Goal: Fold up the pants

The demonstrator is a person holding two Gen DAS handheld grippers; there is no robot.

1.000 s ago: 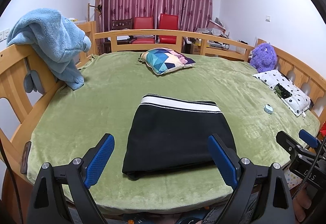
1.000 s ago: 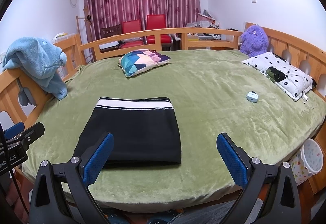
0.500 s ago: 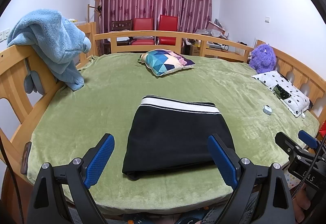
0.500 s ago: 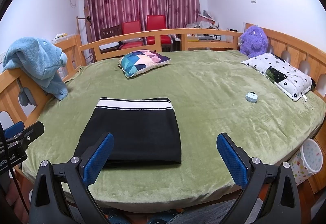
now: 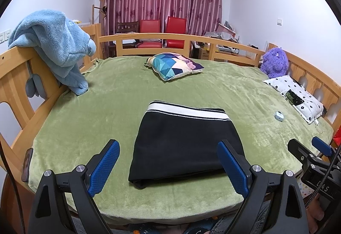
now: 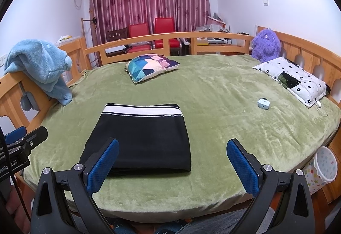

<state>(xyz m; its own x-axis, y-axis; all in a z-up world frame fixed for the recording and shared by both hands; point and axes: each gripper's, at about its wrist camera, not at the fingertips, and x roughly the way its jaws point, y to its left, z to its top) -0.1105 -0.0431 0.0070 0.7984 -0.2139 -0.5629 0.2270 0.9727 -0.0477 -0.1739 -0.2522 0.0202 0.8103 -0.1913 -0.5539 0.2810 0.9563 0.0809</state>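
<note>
Black pants (image 5: 181,142) with a white striped waistband lie folded into a flat rectangle on the green bed cover (image 5: 119,110), waistband on the far side. They also show in the right wrist view (image 6: 142,138). My left gripper (image 5: 168,167) is open and empty, held above the bed's near edge in front of the pants. My right gripper (image 6: 172,164) is open and empty, held above the near edge, just right of the pants. Each gripper shows at the edge of the other's view.
A wooden rail (image 5: 21,76) rings the bed, with a blue fleece (image 5: 55,46) draped on its left. A patterned cushion (image 5: 174,65) lies at the back. A purple plush (image 6: 265,45), a dotted pillow (image 6: 298,80) and a small pale case (image 6: 263,103) are on the right. A white bin (image 6: 324,165) stands beside the bed.
Both grippers have drifted back slightly; the bed looks a little lower in both views. The pants have not moved. Both grippers stay open.
</note>
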